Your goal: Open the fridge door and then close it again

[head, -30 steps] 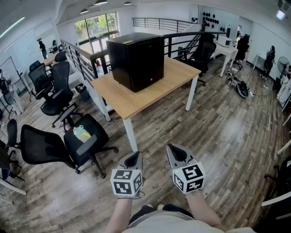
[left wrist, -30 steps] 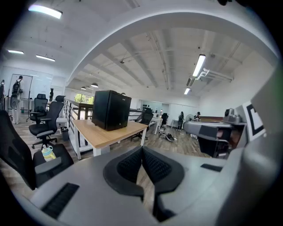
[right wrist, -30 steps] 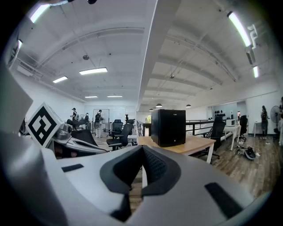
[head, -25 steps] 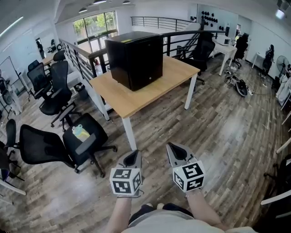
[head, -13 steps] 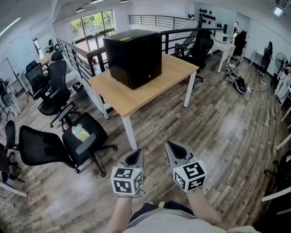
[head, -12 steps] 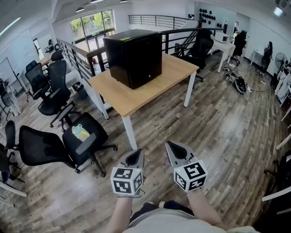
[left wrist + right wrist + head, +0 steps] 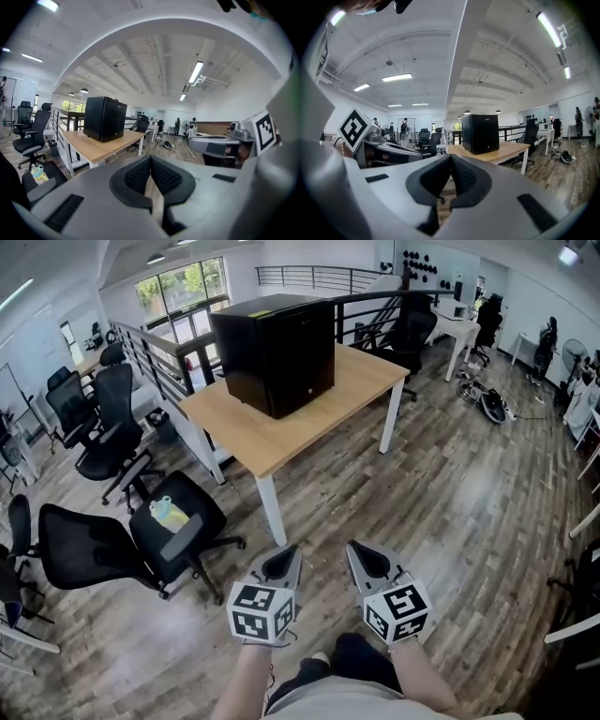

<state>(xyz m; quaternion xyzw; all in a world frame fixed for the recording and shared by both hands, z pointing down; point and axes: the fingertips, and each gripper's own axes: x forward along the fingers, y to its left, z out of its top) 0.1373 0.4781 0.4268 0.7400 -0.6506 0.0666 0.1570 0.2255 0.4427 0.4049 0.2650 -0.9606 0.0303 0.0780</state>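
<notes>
A small black fridge (image 7: 273, 352) stands with its door closed on a light wooden table (image 7: 309, 413), well ahead of me. It also shows in the left gripper view, fridge (image 7: 104, 118), and in the right gripper view, fridge (image 7: 480, 127). My left gripper (image 7: 283, 561) and right gripper (image 7: 361, 557) hang side by side over the plank floor, well short of the table. Both are shut, pads together, with nothing between them. The shut pads show as left gripper (image 7: 151, 161) and right gripper (image 7: 450, 161).
Black office chairs (image 7: 112, 540) stand to the left, one with a yellow-and-blue thing (image 7: 169, 513) on its seat. A black railing (image 7: 178, 357) runs behind the table. A white desk (image 7: 457, 324) and a chair (image 7: 410, 334) stand at the far right. People stand far off.
The view has crept nearer the table and fridge. The right gripper has dropped slightly in the head view; the left keeps its place. Both stay shut.
</notes>
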